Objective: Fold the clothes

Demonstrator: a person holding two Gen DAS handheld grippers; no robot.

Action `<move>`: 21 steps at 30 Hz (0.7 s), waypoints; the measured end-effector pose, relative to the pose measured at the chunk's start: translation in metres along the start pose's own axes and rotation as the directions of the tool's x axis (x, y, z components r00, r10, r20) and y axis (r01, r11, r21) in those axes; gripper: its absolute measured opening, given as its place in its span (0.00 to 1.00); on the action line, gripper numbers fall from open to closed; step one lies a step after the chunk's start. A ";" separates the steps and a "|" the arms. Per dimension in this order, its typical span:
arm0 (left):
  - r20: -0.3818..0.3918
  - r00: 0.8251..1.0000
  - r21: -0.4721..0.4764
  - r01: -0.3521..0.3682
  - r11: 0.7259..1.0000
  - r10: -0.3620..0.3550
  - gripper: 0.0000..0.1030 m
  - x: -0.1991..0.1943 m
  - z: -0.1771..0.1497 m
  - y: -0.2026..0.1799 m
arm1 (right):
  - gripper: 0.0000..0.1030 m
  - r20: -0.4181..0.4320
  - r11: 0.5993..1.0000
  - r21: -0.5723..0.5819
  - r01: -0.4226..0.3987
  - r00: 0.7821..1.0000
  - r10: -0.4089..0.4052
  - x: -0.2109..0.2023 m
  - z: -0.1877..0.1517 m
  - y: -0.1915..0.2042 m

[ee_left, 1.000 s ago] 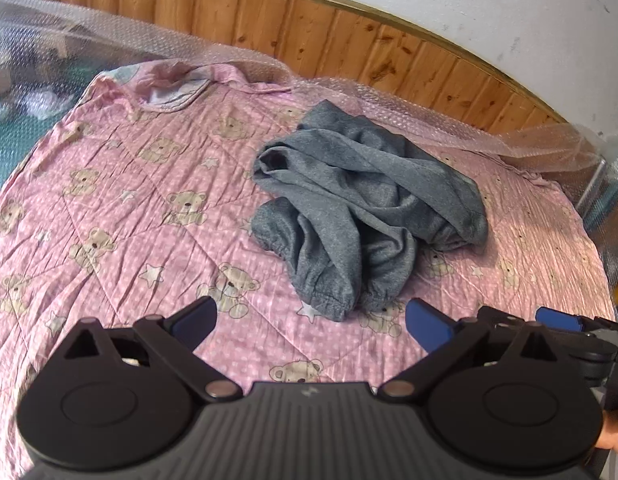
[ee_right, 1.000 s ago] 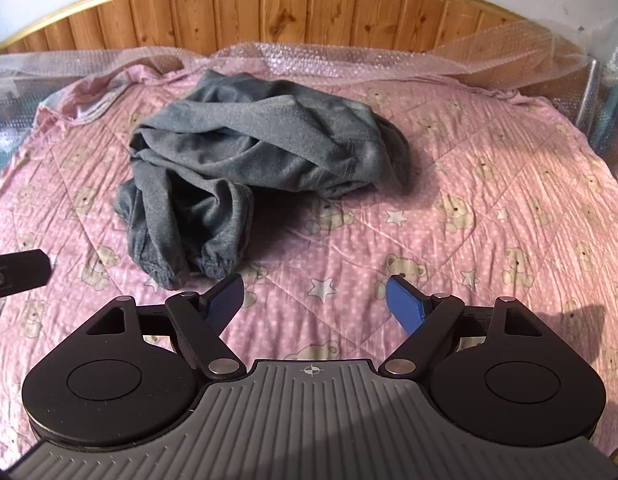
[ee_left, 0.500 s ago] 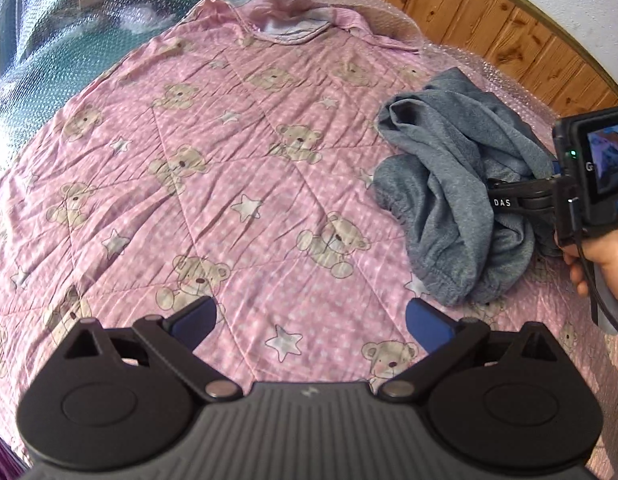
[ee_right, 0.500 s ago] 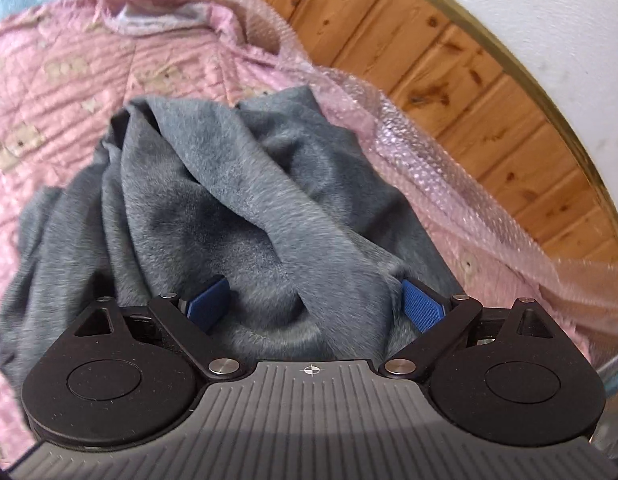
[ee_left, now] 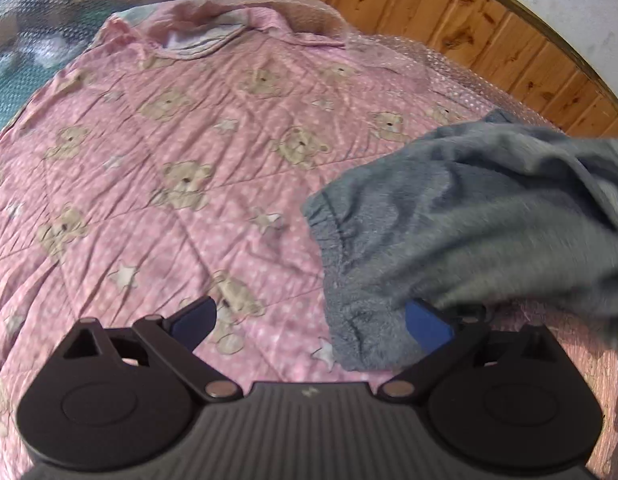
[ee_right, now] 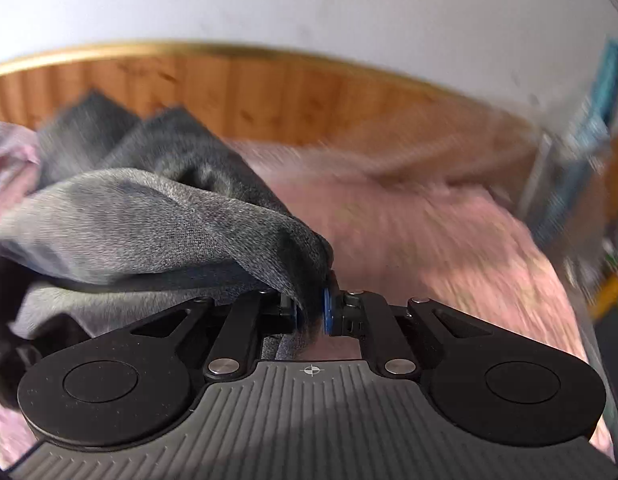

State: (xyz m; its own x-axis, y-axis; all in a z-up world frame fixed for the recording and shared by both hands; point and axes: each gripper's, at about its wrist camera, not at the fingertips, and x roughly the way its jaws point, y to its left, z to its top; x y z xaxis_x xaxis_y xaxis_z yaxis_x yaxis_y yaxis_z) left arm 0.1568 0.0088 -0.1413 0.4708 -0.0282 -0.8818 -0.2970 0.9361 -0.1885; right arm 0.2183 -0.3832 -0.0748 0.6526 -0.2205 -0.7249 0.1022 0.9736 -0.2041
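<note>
So that the grey sweatpants (ee_right: 157, 216) can be spread across the pink quilt (ee_left: 157, 168), a fold is being pinched by the closing right gripper (ee_right: 312, 312), while a cuff lies between the wide-spread pads of the left gripper (ee_left: 309, 320).

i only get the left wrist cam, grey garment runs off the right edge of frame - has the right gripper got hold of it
Observer: Yes. The right gripper is closing on a fold of the grey garment, with cloth between its blue pads.
Operator: is the cloth off the bed there
Observer: That end is raised above the pink quilt and drapes away to the left of the right wrist view.
Operator: anything past the bed that side
Observer: A wooden headboard and a white wall; the rest is blurred.
</note>
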 end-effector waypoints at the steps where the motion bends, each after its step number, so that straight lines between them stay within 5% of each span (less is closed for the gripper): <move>1: -0.003 1.000 0.025 0.005 1.000 -0.005 1.00 0.005 0.002 -0.008 | 0.18 -0.126 1.000 0.010 0.024 0.992 -0.023 0.022 -0.025 -0.017; 2: -0.006 1.000 0.047 0.002 0.999 -0.002 1.00 0.011 0.002 -0.015 | 0.19 -0.230 0.999 0.007 0.047 0.972 -0.044 0.037 -0.047 -0.031; 4: -0.008 1.000 0.082 -0.006 0.997 0.007 1.00 0.022 0.003 -0.026 | 0.23 -0.228 0.997 0.030 0.069 0.972 -0.060 0.027 -0.077 -0.049; 6: -0.019 1.000 0.091 0.002 0.996 0.000 1.00 0.034 0.004 -0.033 | 0.59 -0.202 0.996 0.071 0.048 0.979 -0.032 0.011 -0.094 -0.054; 12: -0.068 0.997 0.101 0.034 0.994 -0.027 0.97 0.076 0.007 -0.063 | 0.61 -0.174 0.986 0.168 -0.007 0.984 0.036 -0.002 -0.117 -0.031; 14: -0.097 0.991 0.102 0.100 0.990 -0.090 0.66 0.085 0.002 -0.071 | 0.62 -0.143 0.974 0.221 -0.049 0.986 0.082 -0.006 -0.112 -0.024; 15: -0.119 0.983 0.096 0.152 0.984 -0.140 0.37 0.088 -0.001 -0.076 | 0.62 -0.127 0.965 0.253 -0.075 0.986 0.110 -0.007 -0.109 -0.023; 16: -0.142 0.972 0.088 0.203 0.975 -0.190 0.29 0.091 -0.003 -0.080 | 0.62 -0.113 0.955 0.281 -0.096 0.985 0.132 -0.009 -0.106 -0.022; 18: -0.157 0.926 0.185 0.369 0.911 -0.344 0.19 0.069 -0.015 -0.105 | 0.62 -0.085 0.939 0.321 -0.121 0.984 0.156 -0.011 -0.100 -0.024; 20: -0.250 0.817 0.350 0.576 0.739 -0.519 0.16 0.027 -0.044 -0.139 | 0.63 -0.052 0.923 0.369 -0.111 0.989 0.139 -0.013 -0.094 -0.033; 21: -0.309 0.760 0.432 0.647 0.628 -0.571 0.16 0.004 -0.061 -0.155 | 0.64 -0.035 0.914 0.396 -0.093 0.993 0.116 -0.015 -0.092 -0.039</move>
State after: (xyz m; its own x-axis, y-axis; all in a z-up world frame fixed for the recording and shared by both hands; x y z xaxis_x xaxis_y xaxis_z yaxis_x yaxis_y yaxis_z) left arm 0.1547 -0.1579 -0.1421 0.2710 -0.6647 -0.6962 0.4769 0.7210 -0.5027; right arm 0.1359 -0.4237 -0.1163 0.6334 -0.1075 -0.7663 0.3295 0.9335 0.1414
